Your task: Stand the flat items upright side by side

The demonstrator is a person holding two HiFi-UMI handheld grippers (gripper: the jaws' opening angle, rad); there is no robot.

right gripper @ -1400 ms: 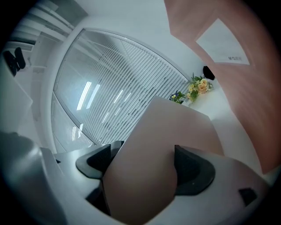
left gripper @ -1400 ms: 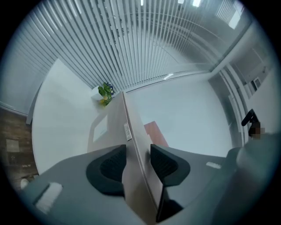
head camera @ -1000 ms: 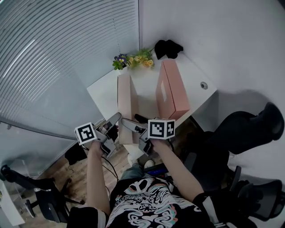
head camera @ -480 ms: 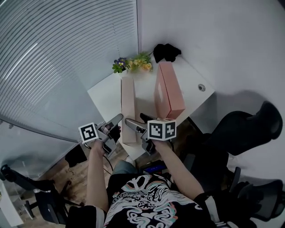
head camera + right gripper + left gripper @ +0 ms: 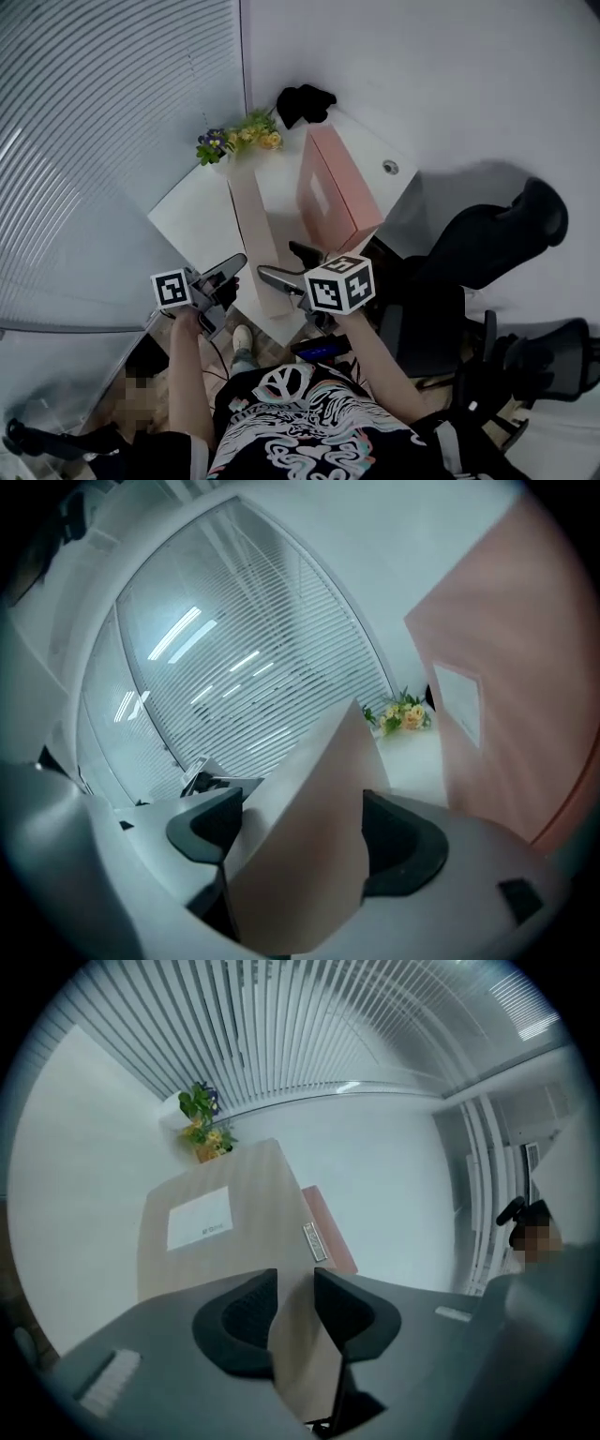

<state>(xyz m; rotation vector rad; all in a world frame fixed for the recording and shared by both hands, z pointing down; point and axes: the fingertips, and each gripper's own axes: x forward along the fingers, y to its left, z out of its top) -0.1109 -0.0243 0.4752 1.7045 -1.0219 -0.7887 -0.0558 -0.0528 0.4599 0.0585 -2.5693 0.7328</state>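
Note:
A flat beige box (image 5: 249,225) stands on its long edge on the white table (image 5: 187,211), and its white label (image 5: 199,1218) shows in the left gripper view. To its right a pink box (image 5: 330,187) also stands upright, a gap apart. My left gripper (image 5: 228,272) is shut on the beige box's near end, whose thin edge (image 5: 293,1335) fills the jaws. My right gripper (image 5: 283,266) is open around the same end. The beige box (image 5: 309,836) lies between its jaws, which have just been closing.
A small pot of flowers (image 5: 239,139) and a black object (image 5: 305,98) sit at the table's far edge by the wall. Window blinds (image 5: 103,112) run along the left. Black office chairs (image 5: 487,253) stand to the right of the table.
The beige box showed its broad face a second ago and now stands narrow on its edge. Both grippers stayed at its near end. The head view has swung left.

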